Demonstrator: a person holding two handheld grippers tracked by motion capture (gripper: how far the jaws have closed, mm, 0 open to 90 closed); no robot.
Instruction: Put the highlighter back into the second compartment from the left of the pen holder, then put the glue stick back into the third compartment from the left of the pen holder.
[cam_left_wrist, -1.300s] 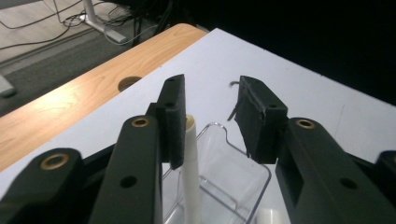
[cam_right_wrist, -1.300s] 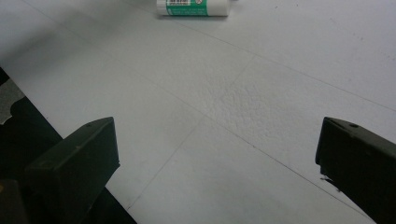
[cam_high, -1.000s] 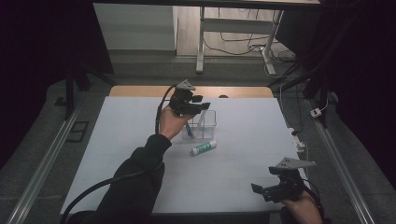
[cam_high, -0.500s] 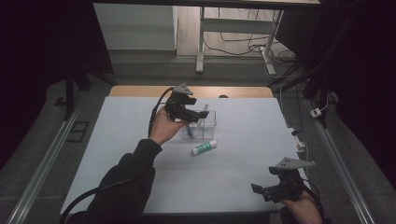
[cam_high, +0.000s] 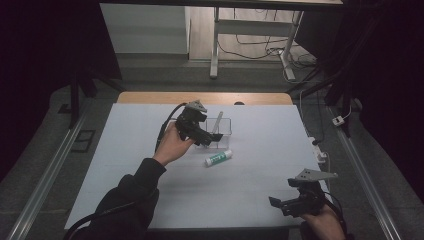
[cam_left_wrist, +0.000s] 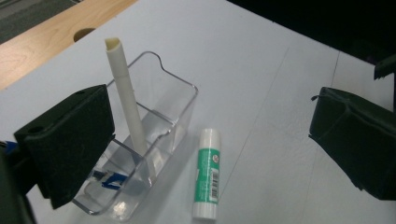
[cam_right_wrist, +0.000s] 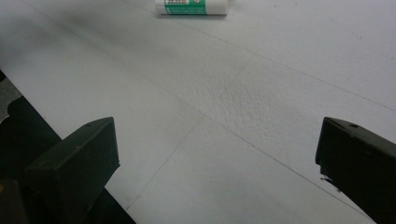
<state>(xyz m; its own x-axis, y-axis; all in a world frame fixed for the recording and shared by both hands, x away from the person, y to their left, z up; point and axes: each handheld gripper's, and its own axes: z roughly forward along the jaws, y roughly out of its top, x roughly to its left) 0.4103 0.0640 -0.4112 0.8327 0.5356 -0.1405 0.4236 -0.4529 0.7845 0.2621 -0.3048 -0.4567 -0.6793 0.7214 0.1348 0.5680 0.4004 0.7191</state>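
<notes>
White plastic, the pen (cam_left_wrist: 125, 105) stands tilted in the clear organizer (cam_left_wrist: 180, 119), just ahead of the left gripper (cam_high: 202, 134). Its jaws have just been opening and are now spread wide, with nothing pressed between them. The glue stick (cam_left_wrist: 207, 173) lies beside the organizer. I judge that a careless pull back could knock the light organizer and tip the pen. The right gripper (cam_high: 295, 204) waits well apart, jaws spread too.

Between the left gripper's (cam_left_wrist: 205, 154) wide-apart black jaws, just opened with nothing gripped, a white plastic pen (cam_left_wrist: 126, 100) leans toward eleven o'clock in a clear rectangular plastic holder (cam_left_wrist: 180, 105), a green-and-white glue stick (cam_left_wrist: 208, 175) lying just beside at four o'clock.
</notes>
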